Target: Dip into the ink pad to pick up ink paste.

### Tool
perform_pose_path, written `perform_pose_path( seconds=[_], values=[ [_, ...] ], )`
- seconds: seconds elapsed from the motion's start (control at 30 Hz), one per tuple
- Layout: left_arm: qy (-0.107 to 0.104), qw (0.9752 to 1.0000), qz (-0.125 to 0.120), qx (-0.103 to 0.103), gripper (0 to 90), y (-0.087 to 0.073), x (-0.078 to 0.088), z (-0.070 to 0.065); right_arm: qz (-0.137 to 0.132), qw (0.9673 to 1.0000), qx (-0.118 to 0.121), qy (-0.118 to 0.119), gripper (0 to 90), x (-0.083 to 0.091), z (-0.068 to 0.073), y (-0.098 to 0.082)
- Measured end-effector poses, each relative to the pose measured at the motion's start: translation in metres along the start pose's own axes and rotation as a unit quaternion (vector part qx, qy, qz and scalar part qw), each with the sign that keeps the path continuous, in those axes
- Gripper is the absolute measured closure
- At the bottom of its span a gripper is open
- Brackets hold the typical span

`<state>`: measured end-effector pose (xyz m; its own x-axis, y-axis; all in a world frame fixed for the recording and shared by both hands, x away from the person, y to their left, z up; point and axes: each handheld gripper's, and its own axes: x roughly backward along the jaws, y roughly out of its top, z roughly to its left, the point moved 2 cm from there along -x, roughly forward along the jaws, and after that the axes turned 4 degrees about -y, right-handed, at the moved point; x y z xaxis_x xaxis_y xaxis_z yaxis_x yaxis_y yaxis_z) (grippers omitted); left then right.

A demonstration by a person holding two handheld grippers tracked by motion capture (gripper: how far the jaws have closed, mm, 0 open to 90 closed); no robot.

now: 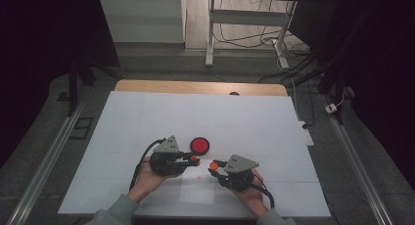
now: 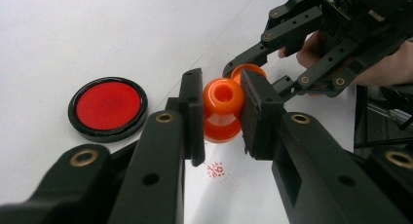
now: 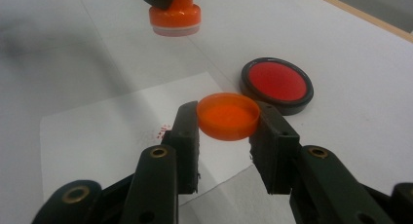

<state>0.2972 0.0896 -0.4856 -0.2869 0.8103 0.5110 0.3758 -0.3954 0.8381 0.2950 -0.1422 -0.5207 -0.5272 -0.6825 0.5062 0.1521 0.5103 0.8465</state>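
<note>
My left gripper (image 2: pixel 221 114) is shut on an orange stamp (image 2: pixel 222 109), held a little above the table with its knob toward the camera. The same stamp (image 3: pixel 175 14) hangs at the top of the right gripper view, base down. My right gripper (image 3: pixel 227 124) is shut on the stamp's round orange cap (image 3: pixel 227 116), open side up. In the high view the left gripper (image 1: pixel 194 160) and the right gripper (image 1: pixel 214 165) face each other close together, tips slightly apart. A red stamp mark (image 2: pixel 215 169) shows on the white paper sheet (image 3: pixel 112 131) below them.
A round red ink pad (image 1: pixel 199 145) in a black rim lies open just beyond the left gripper. The white table cover (image 1: pixel 147 117) stretches wide around it. A wooden edge (image 1: pixel 195 87) runs along the far side, with desk legs and cables behind.
</note>
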Motion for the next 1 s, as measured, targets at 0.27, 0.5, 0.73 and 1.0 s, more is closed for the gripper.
perform_pose_path(
  seconds=[0.27, 0.5, 0.73, 1.0],
  values=[
    [0.0, 1.0, 0.0, 0.0, 72.0, 0.0, 0.0, 0.0, -0.001, 1.0, 0.004, 0.003, 63.9, -0.004, 0.002, 0.002],
    [0.0, 1.0, 0.001, -0.001, 72.0, 0.0, 0.0, 0.0, -0.001, 1.0, 0.003, 0.004, 63.9, -0.007, 0.004, 0.004],
    [-0.001, 1.0, 0.001, -0.001, 72.0, 0.0, 0.0, 0.0, 0.002, 1.0, 0.007, 0.006, 63.9, -0.01, 0.006, 0.005],
    [-0.001, 1.0, 0.0, -0.001, 72.0, 0.0, 0.0, -0.001, 0.0, 1.0, 0.006, 0.007, 63.8, -0.013, 0.007, 0.007]
  ],
)
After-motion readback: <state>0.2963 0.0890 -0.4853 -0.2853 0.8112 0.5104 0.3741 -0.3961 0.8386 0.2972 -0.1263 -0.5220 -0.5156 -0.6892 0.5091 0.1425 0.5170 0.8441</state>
